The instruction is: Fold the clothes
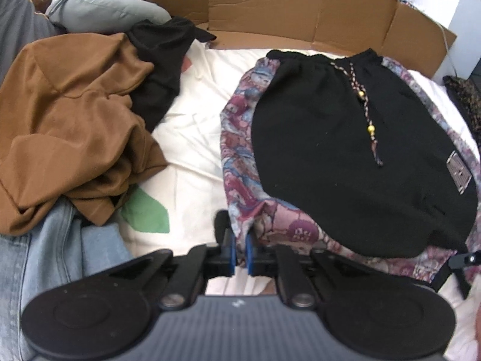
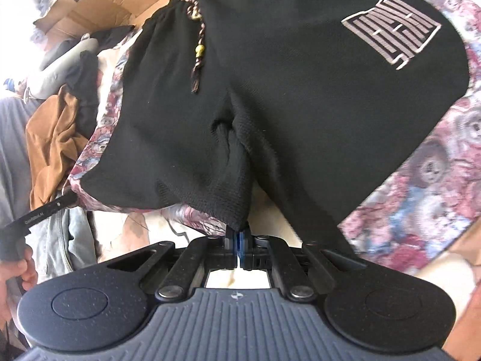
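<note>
Black shorts with patterned side panels lie spread flat on a white bed, waistband at the far side, hems toward the viewer. A braided drawstring with yellow beads runs down the front, and a grey logo patch sits on one leg.

The left tool has its blue pads pressed close together, pinching the patterned hem at the near left corner of the shorts. The right tool is closed on the black hem near the crotch, where the fabric bunches into a ridge above it.

To the left lies a heap of unfolded clothes: a brown garment, a black one and pale jeans. Cardboard stands along the far edge of the bed.

Risks, as judgement. Both grips look shallow, right at the hem edge; a quick lift could pull fabric out of either tool. The right tool may hold only one layer, or one leg alone, so a fold could drag the shorts crooked. The bunched ridge could be pressed into a crease if folded over. The beaded drawstring may slide and end up trapped in the fold. Swinging left could snag the brown garment, which lies near.
</note>
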Motion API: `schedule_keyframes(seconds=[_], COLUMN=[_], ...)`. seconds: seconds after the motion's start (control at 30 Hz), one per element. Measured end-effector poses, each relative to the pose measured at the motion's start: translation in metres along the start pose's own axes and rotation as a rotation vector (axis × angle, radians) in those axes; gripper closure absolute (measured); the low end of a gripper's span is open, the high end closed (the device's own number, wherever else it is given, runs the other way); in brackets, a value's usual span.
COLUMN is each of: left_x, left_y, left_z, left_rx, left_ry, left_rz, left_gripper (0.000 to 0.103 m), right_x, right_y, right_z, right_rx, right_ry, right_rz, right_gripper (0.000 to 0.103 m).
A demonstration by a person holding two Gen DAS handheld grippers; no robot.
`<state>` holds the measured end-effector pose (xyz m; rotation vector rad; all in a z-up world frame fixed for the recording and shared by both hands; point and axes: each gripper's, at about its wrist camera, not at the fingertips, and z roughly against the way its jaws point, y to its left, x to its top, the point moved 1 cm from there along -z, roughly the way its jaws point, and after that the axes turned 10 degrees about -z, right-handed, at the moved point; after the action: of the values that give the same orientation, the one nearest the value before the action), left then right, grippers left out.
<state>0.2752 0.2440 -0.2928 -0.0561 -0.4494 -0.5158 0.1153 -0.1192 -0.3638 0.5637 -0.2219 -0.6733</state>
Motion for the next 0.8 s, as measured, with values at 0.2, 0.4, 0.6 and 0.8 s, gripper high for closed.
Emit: schedule_keyframes(seconds=[0.2,0.4,0.6,0.8], left_x=[0.014,0.03,0.052,0.061], left_y=[0.002,-0.003,-0.006,-0.014], left_z=[-0.011,-0.036,-0.076,-0.111], left_rx=[-0.028,-0.053,-0.084,-0.098], left_ry=[0.007,0.003,0.0,0.021], left_rz=[0.007,-0.002,0.04,0.064], left_gripper=[0.096,0.096,0.089,0.081], right_x=[0.01,0.026,0.038,0.044], right_y=[-0.001,-0.008,-0.025,-0.034], right_z=[0.013,0.008,-0.005,-0.01], right_rx=[-0.008,-0.022,-0.039,-0.045], right_ry=[-0.017,-0.038,-0.051,-0.049], right_rz=[0.04,0.007,-0.035,-0.048], right_gripper=[0.103,0.103,0.103,0.103])
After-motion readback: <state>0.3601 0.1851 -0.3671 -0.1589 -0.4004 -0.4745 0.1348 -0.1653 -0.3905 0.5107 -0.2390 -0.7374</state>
